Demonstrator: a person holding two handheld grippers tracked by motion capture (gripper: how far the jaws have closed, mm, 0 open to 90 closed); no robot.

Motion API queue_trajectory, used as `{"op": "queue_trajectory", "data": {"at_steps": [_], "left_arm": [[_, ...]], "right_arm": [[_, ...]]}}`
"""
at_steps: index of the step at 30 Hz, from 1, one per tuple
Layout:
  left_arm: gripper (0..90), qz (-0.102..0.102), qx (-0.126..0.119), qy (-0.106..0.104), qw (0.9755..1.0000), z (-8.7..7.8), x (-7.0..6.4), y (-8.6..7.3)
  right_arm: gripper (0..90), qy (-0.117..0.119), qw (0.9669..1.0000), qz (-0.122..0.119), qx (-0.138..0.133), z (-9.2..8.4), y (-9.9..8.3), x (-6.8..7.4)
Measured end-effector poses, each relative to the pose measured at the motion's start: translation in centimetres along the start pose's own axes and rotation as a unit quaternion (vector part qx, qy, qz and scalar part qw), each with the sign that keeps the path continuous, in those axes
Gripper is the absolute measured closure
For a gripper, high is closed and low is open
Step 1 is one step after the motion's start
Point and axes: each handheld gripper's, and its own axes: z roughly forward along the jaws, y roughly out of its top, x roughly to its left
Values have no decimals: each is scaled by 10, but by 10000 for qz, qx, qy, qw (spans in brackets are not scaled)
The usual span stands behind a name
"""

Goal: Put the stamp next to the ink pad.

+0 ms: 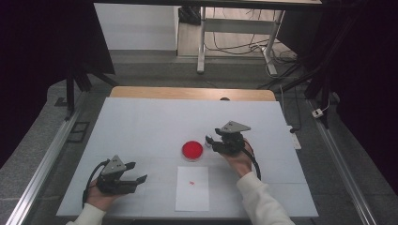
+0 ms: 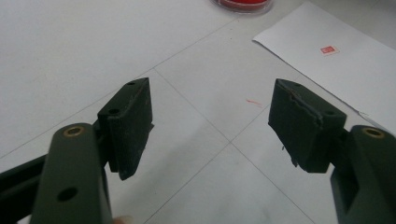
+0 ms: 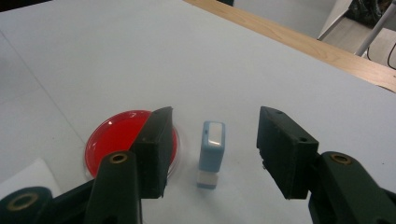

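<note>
A small light-blue stamp (image 3: 212, 151) stands upright on the white table (image 3: 280, 70), beside a round red ink pad (image 3: 109, 140). My right gripper (image 3: 215, 112) is open, with the stamp between its jaws and a gap on each side, so neither pad touches it. From the high view the stamp (image 1: 209, 139) sits just right of the ink pad (image 1: 192, 150), at the tips of my right gripper (image 1: 212, 142). A white paper sheet (image 1: 192, 190) with a small red stamp mark (image 1: 191, 182) lies nearer the front edge. My left gripper (image 1: 139, 171) rests at the front left, open (image 2: 210, 84) and with nothing between its jaws.
The paper sheet (image 2: 336, 70) and its red mark (image 2: 328, 49) lie ahead and to the right of the left jaws. A wooden edge (image 1: 192, 93) runs along the far side of the table. Metal rails (image 1: 42, 164) flank both sides, and a desk frame with cables (image 1: 234, 42) stands beyond.
</note>
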Motion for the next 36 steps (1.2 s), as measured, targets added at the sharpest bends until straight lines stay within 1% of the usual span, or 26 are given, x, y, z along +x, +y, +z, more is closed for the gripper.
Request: {"op": "queue_trajectory", "data": {"at_steps": [4, 7, 11, 14, 16, 18, 23, 30, 36], "left_arm": [[303, -28, -15, 7, 10000, 0, 1, 0], [303, -41, -23, 25, 10000, 0, 1, 0], [303, -45, -22, 19, 10000, 1, 2, 0], [303, -60, -20, 28, 10000, 1, 2, 0], [303, -68, -28, 35, 10000, 0, 3, 0], [303, -74, -35, 47, 10000, 1, 4, 1], [303, -80, -47, 59, 9999, 1, 5, 1], [303, -71, -12, 55, 10000, 3, 6, 2], [303, -69, 13, 64, 10000, 5, 5, 2]], "right_arm": [[458, -8, 10000, -57, -19, -6, -1, 1], [458, -16, 10000, -42, -52, -9, -2, 0], [456, -20, 10000, -12, -30, -14, -6, -2], [457, 18, 10000, -17, -25, -20, -9, -2], [457, 60, 10000, -63, -5, -26, -14, -2], [458, 43, 9999, -137, -44, -34, -19, -2], [458, 0, 9997, -217, -75, -54, -30, -4], [458, -81, 9997, -146, -186, -80, -49, -6], [459, -163, 9997, -138, -85, -101, -68, -10]]}}
